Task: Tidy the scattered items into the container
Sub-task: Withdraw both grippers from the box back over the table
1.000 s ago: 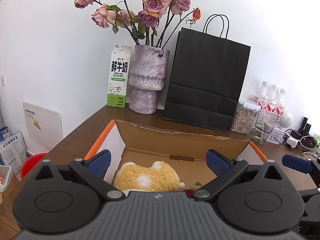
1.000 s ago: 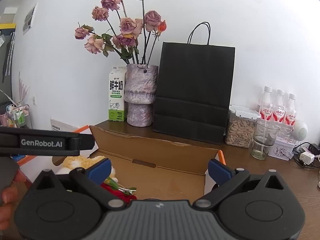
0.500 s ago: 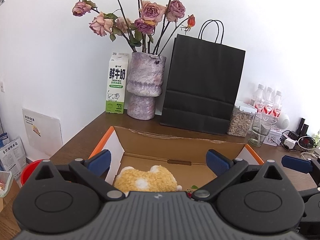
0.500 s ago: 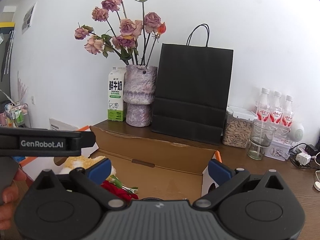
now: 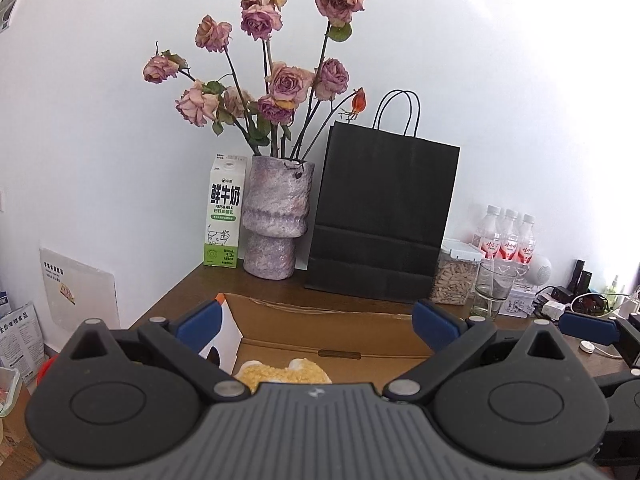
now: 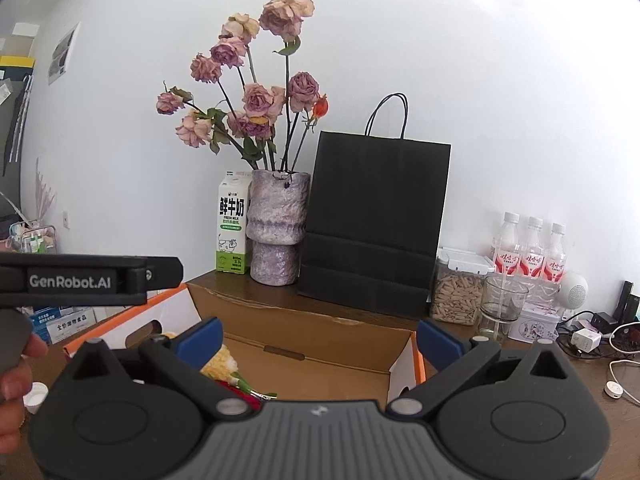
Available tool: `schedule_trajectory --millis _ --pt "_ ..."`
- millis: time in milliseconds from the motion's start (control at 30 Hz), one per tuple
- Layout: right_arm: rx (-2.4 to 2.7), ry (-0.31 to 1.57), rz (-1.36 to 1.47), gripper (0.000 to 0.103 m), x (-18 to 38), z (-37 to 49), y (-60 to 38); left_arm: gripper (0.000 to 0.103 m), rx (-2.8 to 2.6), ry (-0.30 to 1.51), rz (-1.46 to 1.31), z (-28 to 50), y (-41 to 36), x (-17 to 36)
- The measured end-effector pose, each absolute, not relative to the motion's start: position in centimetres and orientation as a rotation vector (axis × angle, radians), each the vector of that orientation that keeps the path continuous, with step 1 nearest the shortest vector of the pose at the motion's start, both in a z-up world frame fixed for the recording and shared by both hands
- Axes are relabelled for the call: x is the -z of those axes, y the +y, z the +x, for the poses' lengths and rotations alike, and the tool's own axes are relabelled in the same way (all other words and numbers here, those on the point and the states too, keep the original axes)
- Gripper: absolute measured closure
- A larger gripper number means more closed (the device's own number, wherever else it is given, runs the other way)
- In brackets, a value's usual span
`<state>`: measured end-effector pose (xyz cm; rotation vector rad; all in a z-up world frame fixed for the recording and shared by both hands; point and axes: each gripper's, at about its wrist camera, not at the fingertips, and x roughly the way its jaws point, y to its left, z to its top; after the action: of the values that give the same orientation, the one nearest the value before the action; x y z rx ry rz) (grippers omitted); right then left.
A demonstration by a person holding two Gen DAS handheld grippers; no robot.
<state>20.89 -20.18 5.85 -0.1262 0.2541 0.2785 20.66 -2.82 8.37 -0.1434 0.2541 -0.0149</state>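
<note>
On the wooden desk [image 5: 276, 286], a "FRESH MILK" carton [image 5: 224, 216] stands behind both wide-spread, empty tools [image 5: 316, 322] [image 6: 318, 338].

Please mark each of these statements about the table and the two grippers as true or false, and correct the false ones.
1. The left gripper holds the yellow plush toy. False: its jaws stand open and empty; the toy lies in the cardboard box.
2. The milk carton stands left of the vase. True.
3. The black paper bag lies flat. False: it stands upright against the wall.
4. The right gripper is open. True.
5. The drinking glass is inside the box. False: it stands on the table, beside the jar of seeds.
</note>
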Motion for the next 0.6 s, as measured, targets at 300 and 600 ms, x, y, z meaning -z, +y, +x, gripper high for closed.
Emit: schedule_trajectory --millis 300,600 --pt "-0.294 0.245 -0.132 0.000 -6.3 16.6 -20.5 0.000 0.062 0.223 -0.120 16.3 -2.3 -8.8" --pt "-0.316 0.255 -0.131 0.000 -5.4 12.0 -21.1 0.000 0.072 0.217 -0.093 12.1 -1.7 -8.1"
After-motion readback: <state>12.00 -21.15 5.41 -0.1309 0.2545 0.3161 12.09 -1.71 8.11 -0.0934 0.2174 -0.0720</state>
